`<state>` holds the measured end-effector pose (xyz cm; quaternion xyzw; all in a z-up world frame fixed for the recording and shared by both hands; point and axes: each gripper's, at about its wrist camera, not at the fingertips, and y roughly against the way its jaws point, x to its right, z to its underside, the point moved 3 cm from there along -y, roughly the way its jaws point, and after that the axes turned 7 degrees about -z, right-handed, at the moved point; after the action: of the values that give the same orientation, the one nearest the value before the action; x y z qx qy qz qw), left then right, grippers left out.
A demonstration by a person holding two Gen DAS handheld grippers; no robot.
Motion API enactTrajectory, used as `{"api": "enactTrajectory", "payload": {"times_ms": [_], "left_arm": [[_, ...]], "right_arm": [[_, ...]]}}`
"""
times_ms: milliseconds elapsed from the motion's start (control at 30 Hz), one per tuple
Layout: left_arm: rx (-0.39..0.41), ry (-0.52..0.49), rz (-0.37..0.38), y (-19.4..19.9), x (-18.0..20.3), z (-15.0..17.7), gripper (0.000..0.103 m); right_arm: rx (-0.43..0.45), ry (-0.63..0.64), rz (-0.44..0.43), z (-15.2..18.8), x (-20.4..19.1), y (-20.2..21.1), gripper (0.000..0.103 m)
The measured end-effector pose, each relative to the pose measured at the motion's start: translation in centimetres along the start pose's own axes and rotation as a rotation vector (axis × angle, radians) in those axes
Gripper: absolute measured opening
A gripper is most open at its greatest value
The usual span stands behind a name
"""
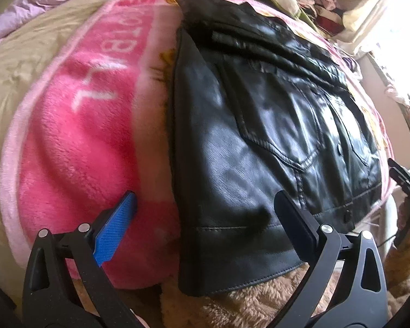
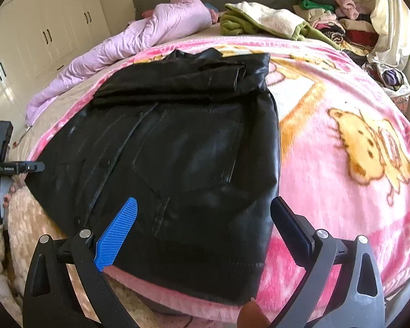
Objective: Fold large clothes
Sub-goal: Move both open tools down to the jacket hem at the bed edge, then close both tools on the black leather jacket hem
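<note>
A black leather jacket (image 1: 273, 136) lies flat on a pink cartoon blanket (image 1: 82, 136), sleeves folded in across its upper part, hem toward me. My left gripper (image 1: 205, 224) is open and empty, hovering over the jacket's near left hem corner. In the right wrist view the jacket (image 2: 183, 150) fills the middle, on the blanket (image 2: 341, 150). My right gripper (image 2: 205, 227) is open and empty above the jacket's near right hem corner. The left gripper also shows there at the left edge (image 2: 2, 164).
A lilac quilt (image 2: 136, 35) lies bunched at the bed's far left. A green and white garment (image 2: 265, 19) and piled clothes (image 2: 336, 22) sit at the far right. White wardrobes (image 2: 41, 27) stand left. A beige fluffy cover (image 1: 259, 306) hangs at the near edge.
</note>
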<state>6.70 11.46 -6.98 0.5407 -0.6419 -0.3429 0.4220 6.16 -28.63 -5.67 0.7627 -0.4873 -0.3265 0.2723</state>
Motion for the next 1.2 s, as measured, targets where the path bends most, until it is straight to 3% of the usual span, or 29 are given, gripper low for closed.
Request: {"api": "enactTrajectory", "payload": {"times_ms": [33,267,500,567,733,800,867,900,967,1067,1200], "left_arm": [[-0.009,0.0,0.009,-0.1,0.0,0.1,0.093],[-0.024,-0.003,0.05,0.1,0.1,0.4,0.066],[-0.036,-0.012,0.046,-0.6,0.1,0.5,0.064],[-0.038,-0.012,0.044,-0.9,0.1,0.5,0.064],[-0.041,0.023,0.054,-1.3,-0.3,0.4,0.063],[-0.033,0.025,0.045,-1.2,-0.2,0.3,0.057],[-0.02,0.03,0.053,-1.1,-0.1,0.1,0.039],[-0.014,0.033,0.054,-0.9,0.0,0.1,0.036],[-0.001,0.033,0.054,-0.5,0.1,-0.1,0.021],[0.042,0.033,0.071,1.0,0.2,-0.6,0.008],[0.128,0.048,0.11,3.8,0.4,-1.4,0.006]], "right_arm": [[-0.006,-0.001,-0.003,0.3,0.0,0.0,0.097],[-0.053,-0.04,-0.035,2.1,0.9,0.0,0.097],[-0.102,-0.12,-0.099,3.6,2.6,-0.3,0.096],[-0.113,-0.134,-0.099,4.1,3.0,-0.5,0.071],[-0.112,-0.19,-0.153,5.2,4.0,-1.6,0.064],[-0.096,-0.175,-0.159,5.2,3.8,-1.4,0.054],[-0.066,-0.175,-0.201,4.9,3.6,-0.9,0.031],[-0.051,-0.177,-0.215,4.7,3.6,-0.6,0.028],[-0.017,-0.172,-0.245,4.1,3.2,0.2,0.021],[0.05,-0.153,-0.286,2.9,2.5,1.9,0.018],[0.133,-0.166,-0.346,1.4,2.2,4.4,0.017]]}}
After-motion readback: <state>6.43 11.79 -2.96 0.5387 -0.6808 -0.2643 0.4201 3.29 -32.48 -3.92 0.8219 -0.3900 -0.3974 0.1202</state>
